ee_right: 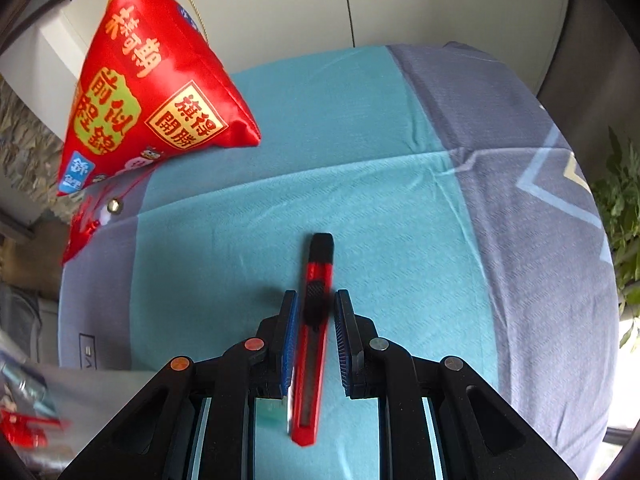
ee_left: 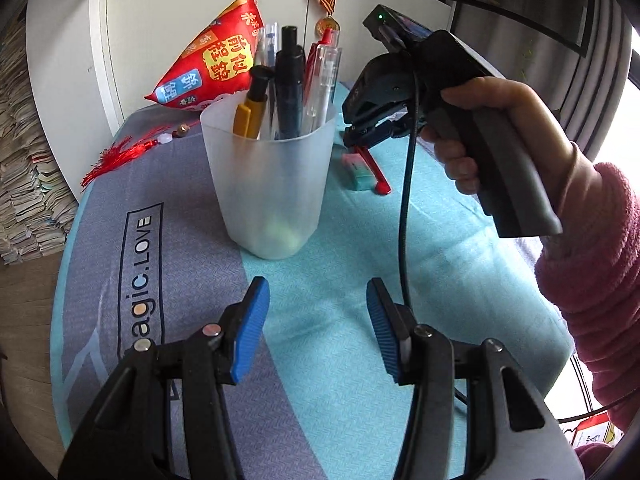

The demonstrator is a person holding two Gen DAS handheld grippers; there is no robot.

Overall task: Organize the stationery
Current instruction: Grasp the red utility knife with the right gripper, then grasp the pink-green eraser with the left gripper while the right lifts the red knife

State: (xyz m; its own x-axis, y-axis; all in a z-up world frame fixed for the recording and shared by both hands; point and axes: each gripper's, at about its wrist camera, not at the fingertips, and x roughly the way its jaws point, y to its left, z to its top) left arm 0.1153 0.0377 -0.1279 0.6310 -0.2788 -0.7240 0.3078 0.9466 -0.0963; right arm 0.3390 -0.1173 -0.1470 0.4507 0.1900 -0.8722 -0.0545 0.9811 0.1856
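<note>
A translucent plastic cup [ee_left: 272, 184] stands on the table and holds several pens and markers [ee_left: 290, 84]. My left gripper [ee_left: 316, 320] is open and empty, just in front of the cup. A red and black utility knife [ee_right: 314, 332] lies on the teal cloth between the jaws of my right gripper [ee_right: 316, 300]; the jaws stand slightly apart from it on each side. In the left wrist view the right gripper [ee_left: 362, 138] hangs over the knife [ee_left: 376, 172] and a green and pink eraser [ee_left: 358, 170]. The eraser peeks out under the left finger in the right wrist view [ee_right: 270, 414].
A red pyramid-shaped fabric ornament [ee_right: 148, 92] with a red tassel [ee_left: 116, 158] sits at the table's back left. The teal and grey cloth [ee_right: 360, 184] covers the table. Stacked papers [ee_left: 24, 184] stand to the left. A medal [ee_left: 328, 26] hangs on the cabinet behind.
</note>
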